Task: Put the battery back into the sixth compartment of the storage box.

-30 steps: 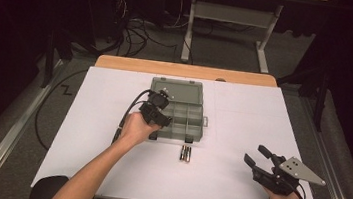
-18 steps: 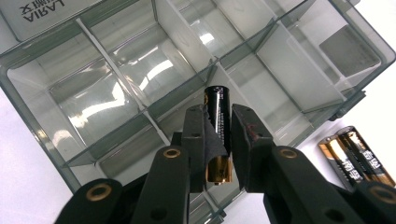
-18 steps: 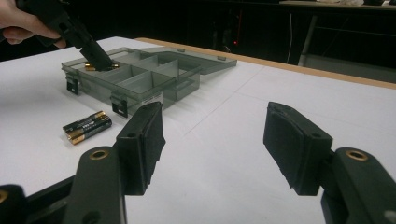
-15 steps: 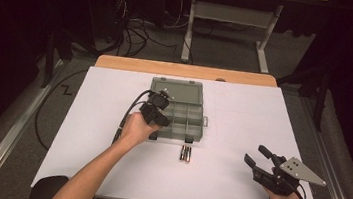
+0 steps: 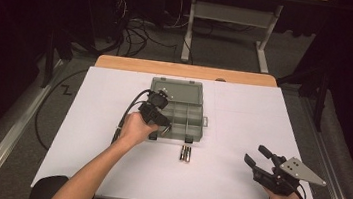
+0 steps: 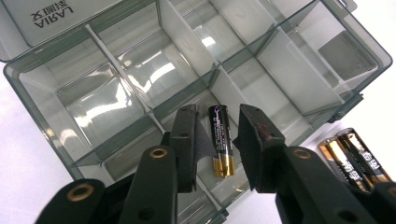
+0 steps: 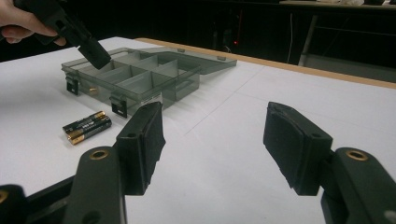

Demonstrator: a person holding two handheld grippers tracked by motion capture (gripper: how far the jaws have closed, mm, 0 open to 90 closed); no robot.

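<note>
Lying black-and-gold battery (image 6: 220, 142) inside grey organizer box (image 6: 28, 98).

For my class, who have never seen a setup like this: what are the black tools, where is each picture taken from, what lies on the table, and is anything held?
A person sits at a white table with a hand-held two-jaw gripper in each hand; there is no robot arm. The high view looks down from above the person. Each of the other two pictures comes from a camera riding on one gripper, looking along its jaws.

On the table lies an open grey box with compartments, and two batteries lie beside it.

The left gripper is over the box. Its jaws have just been opening, and one battery lies between them in a compartment, not gripped. The right gripper waits open and empty.
</note>
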